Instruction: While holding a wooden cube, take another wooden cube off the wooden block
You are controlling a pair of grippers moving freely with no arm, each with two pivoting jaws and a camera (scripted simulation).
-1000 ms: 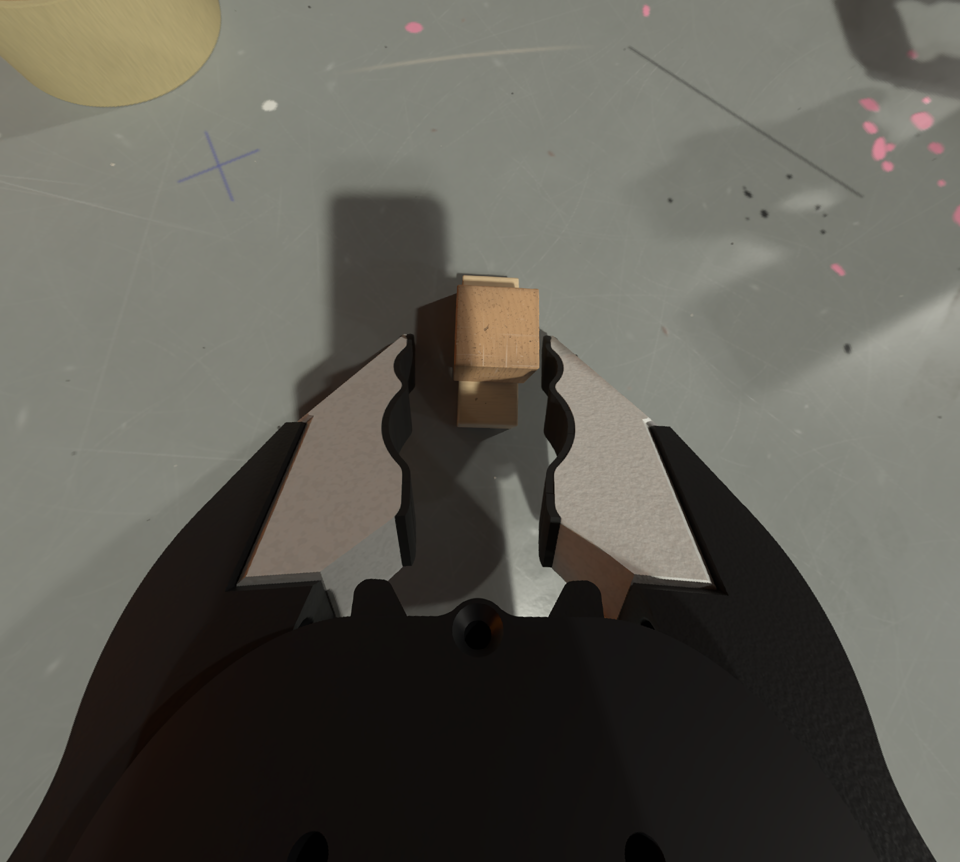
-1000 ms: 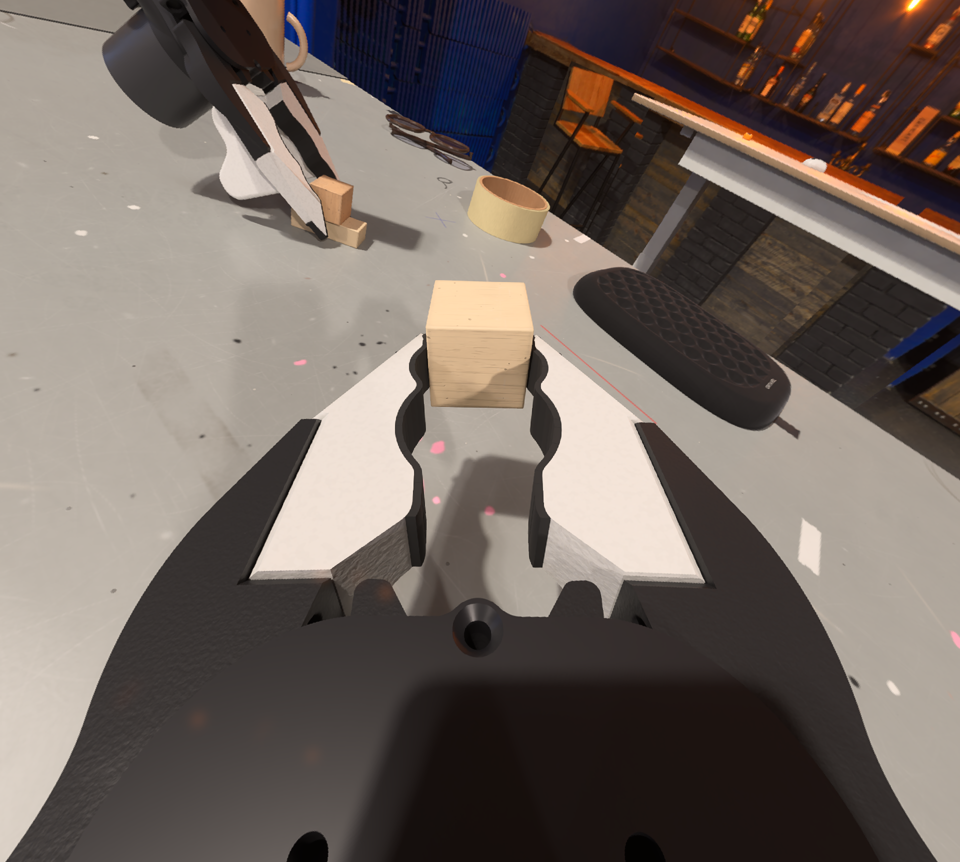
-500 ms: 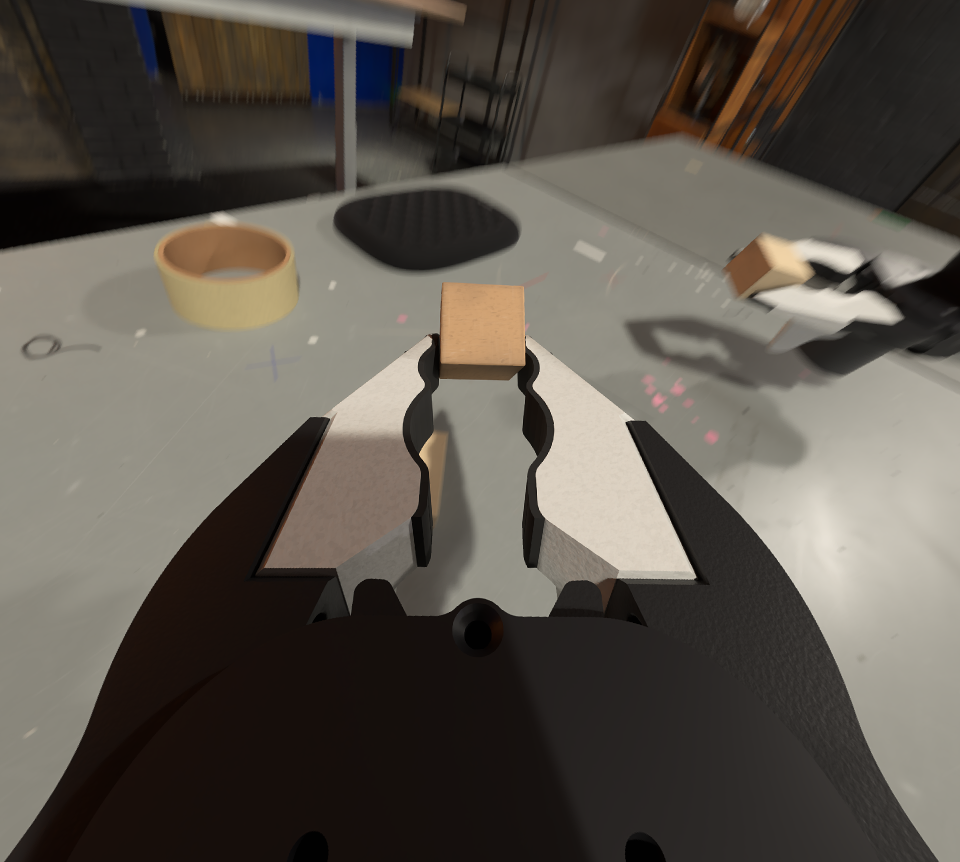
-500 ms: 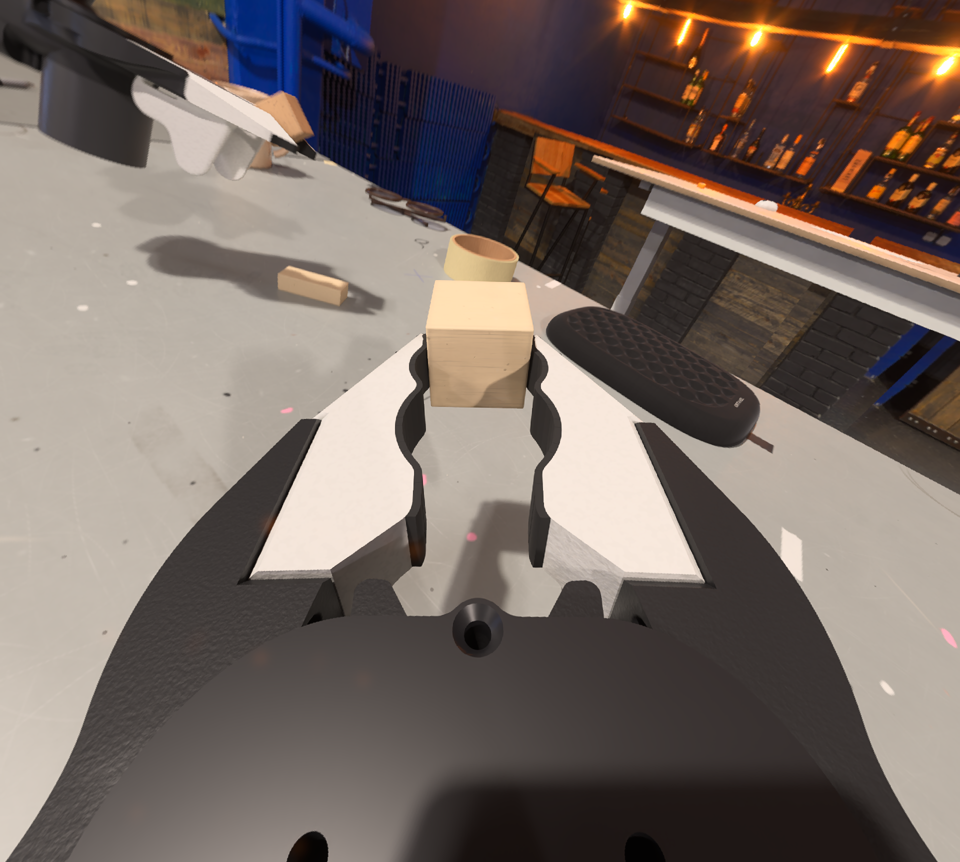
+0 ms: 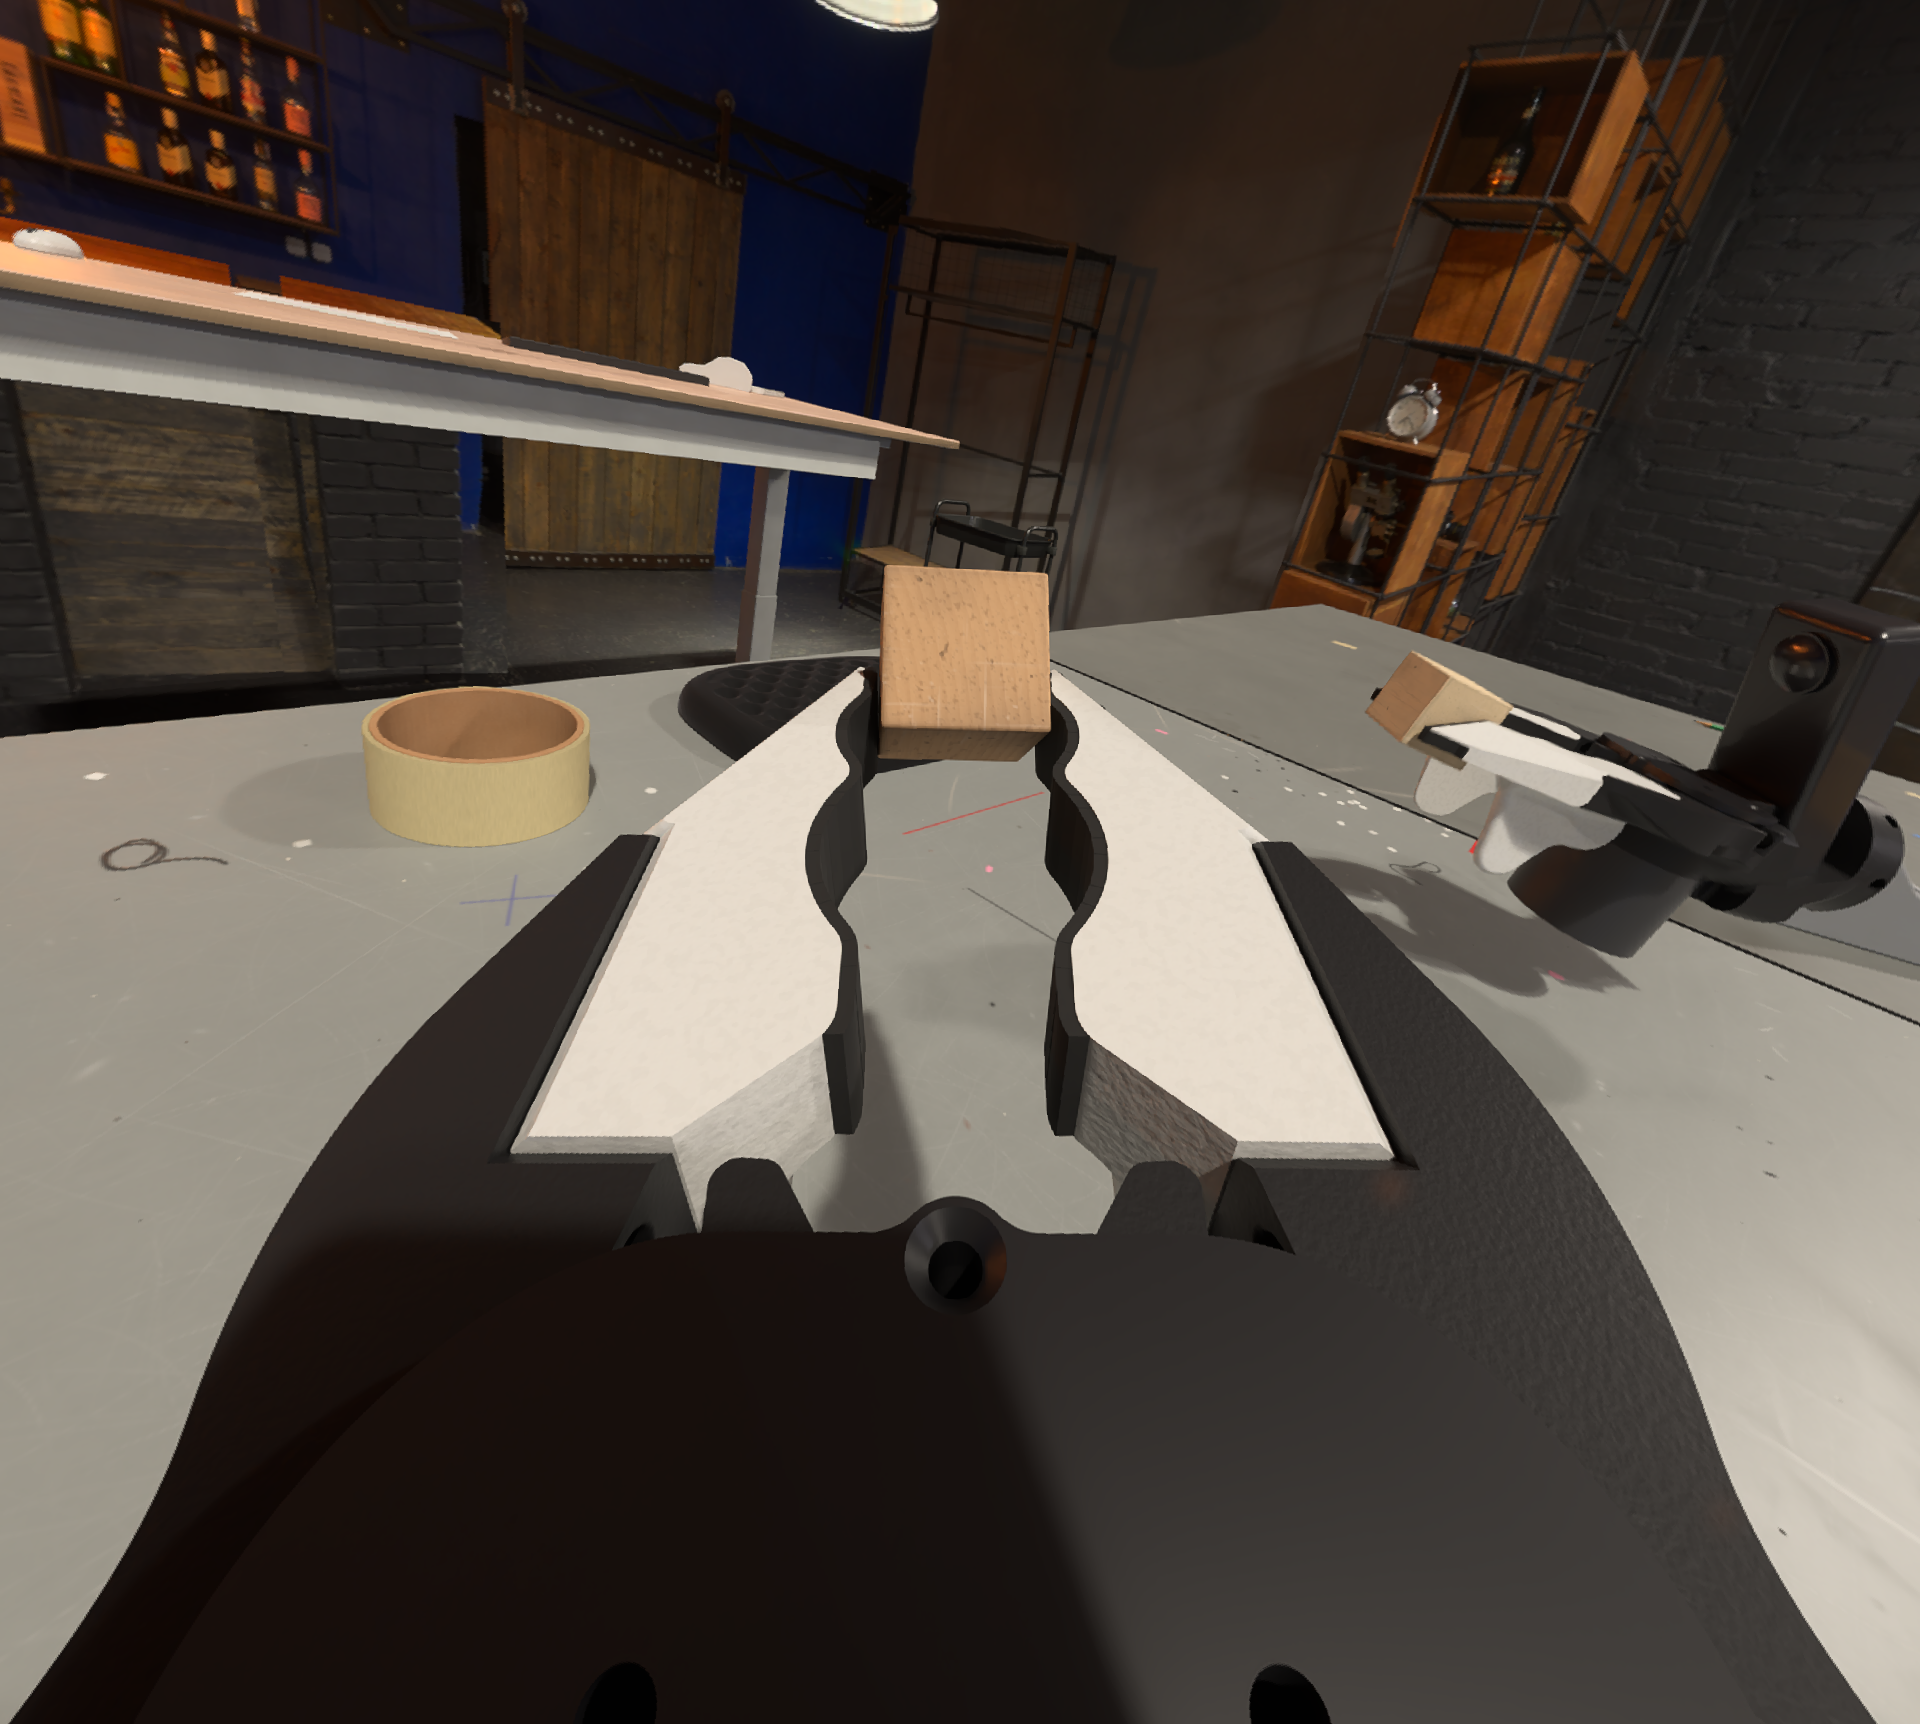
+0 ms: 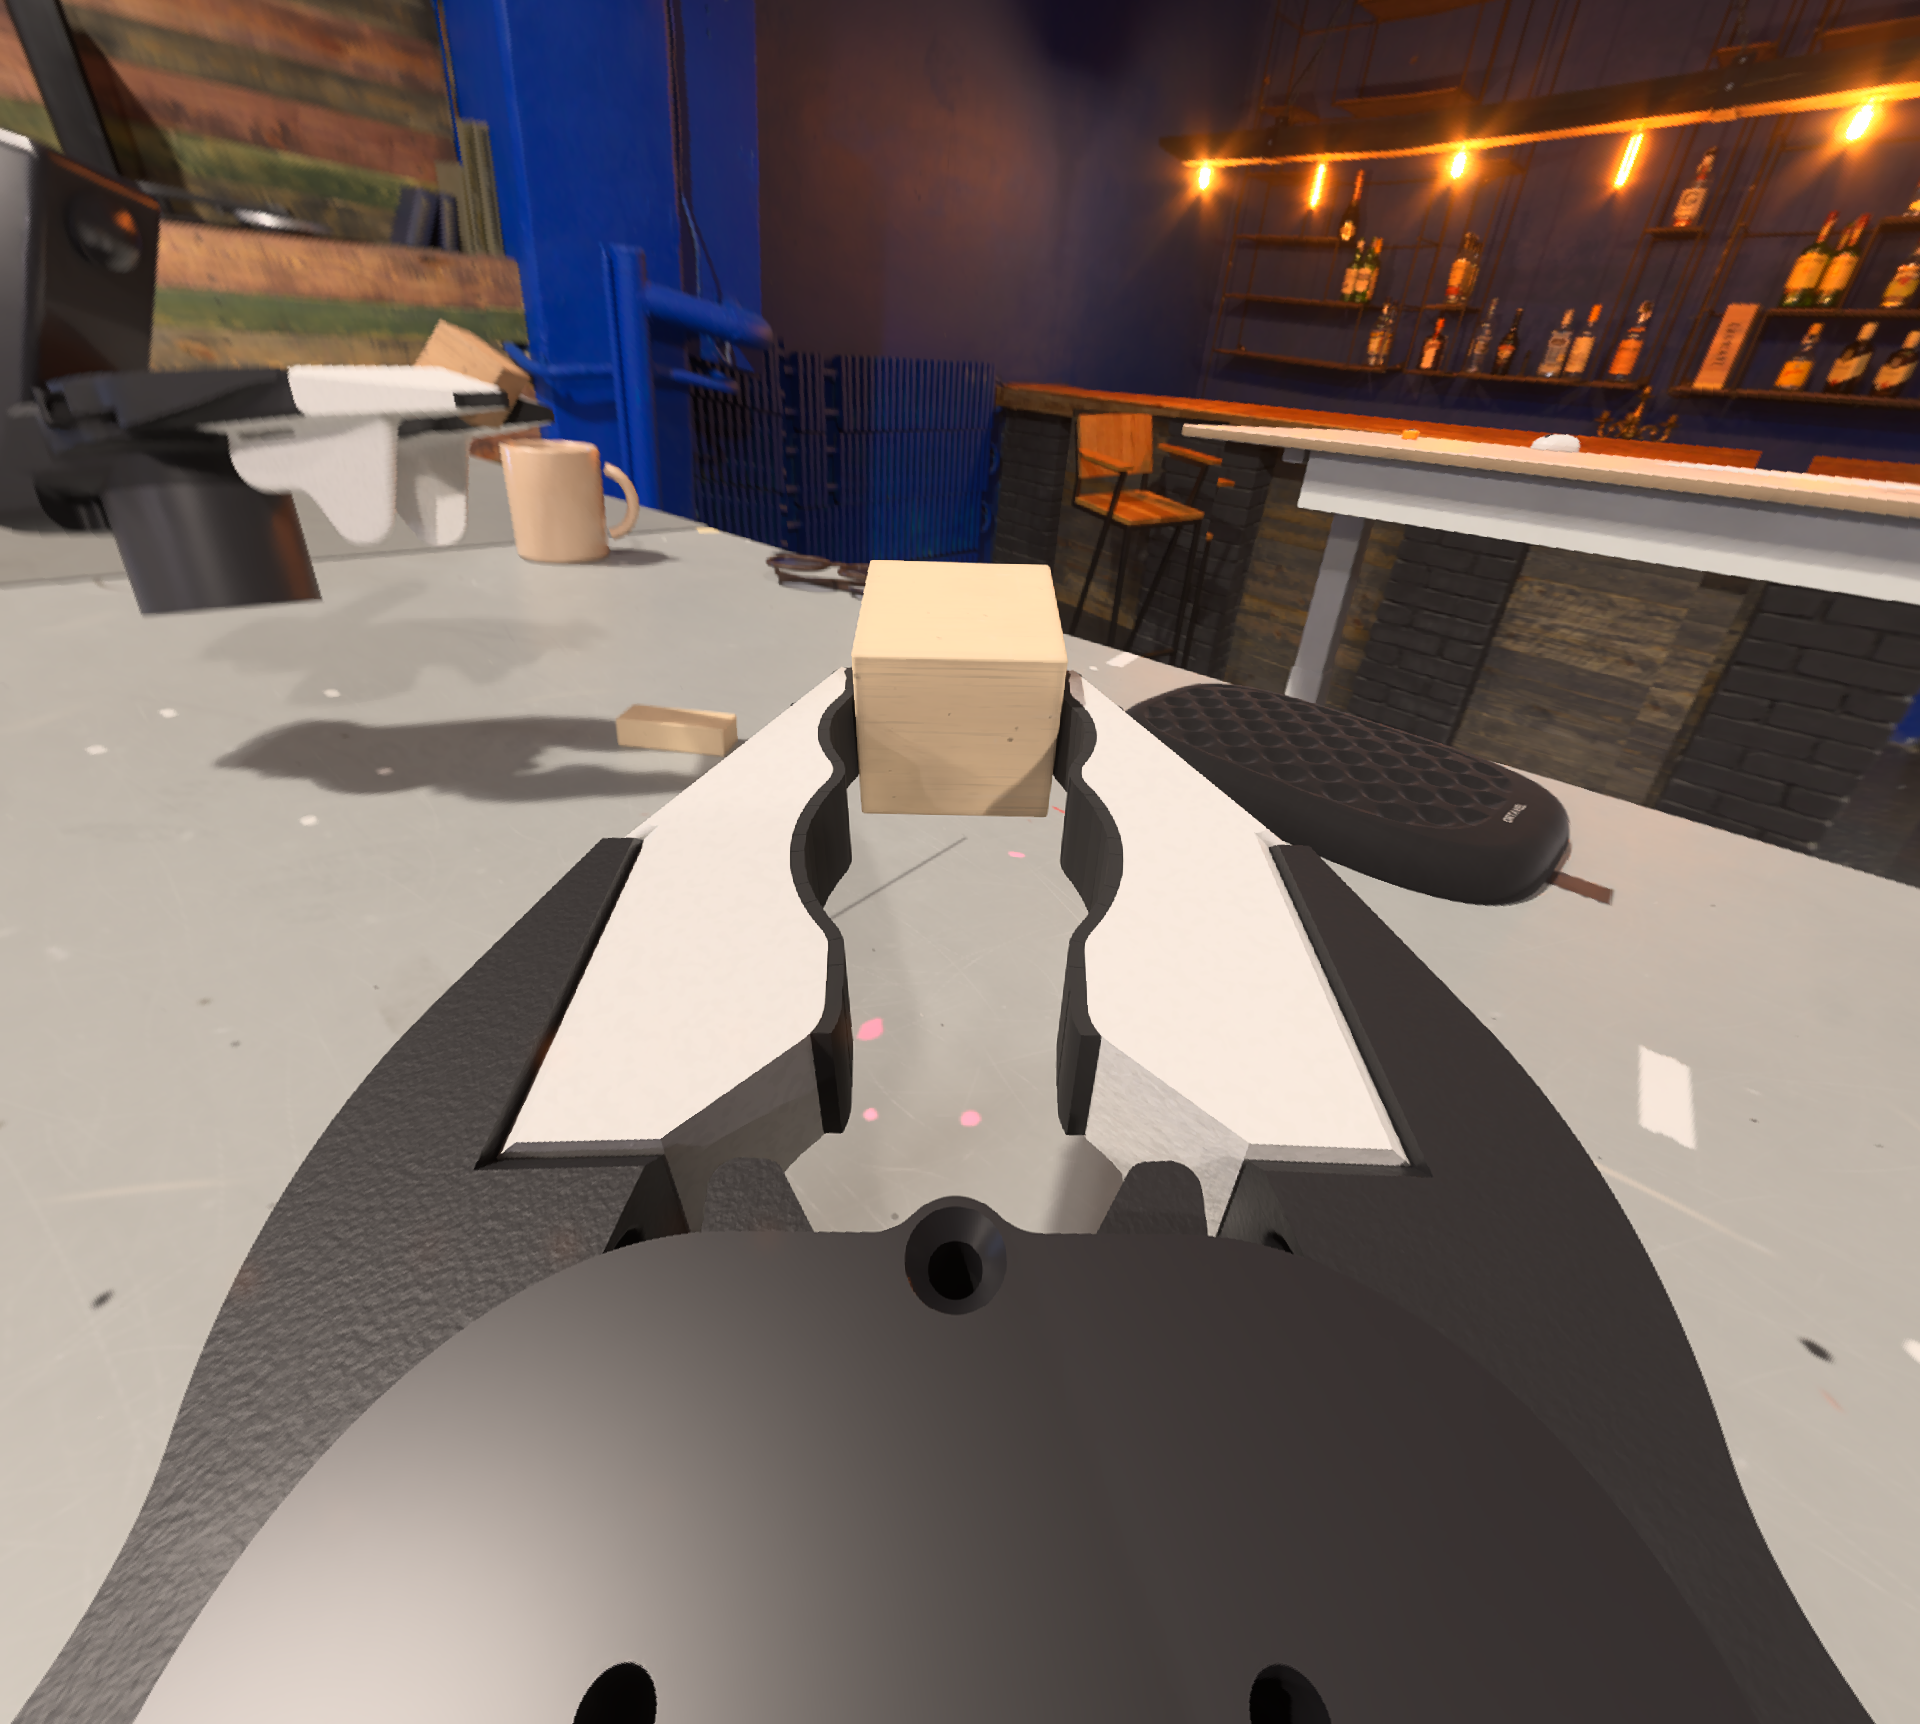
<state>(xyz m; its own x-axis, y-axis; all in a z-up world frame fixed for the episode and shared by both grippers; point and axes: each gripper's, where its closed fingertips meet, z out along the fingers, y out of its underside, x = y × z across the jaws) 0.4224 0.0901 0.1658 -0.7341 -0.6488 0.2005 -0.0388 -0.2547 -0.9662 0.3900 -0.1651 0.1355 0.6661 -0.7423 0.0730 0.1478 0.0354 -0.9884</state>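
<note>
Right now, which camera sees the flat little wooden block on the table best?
The right wrist view. The wooden block lies bare on the grey table, left of the right gripper and its pale cube. The left wrist view does not show the block at all.

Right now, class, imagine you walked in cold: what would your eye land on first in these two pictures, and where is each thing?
First, the two raised cubes: the left tool pinches a tan cube, and the right tool pinches a pale cube, both held above the grey table. Next, the bare wooden block lying flat on the table left of the pale cube, with nothing on it. Farther off sit a roll of tape and a beige mug.
</note>
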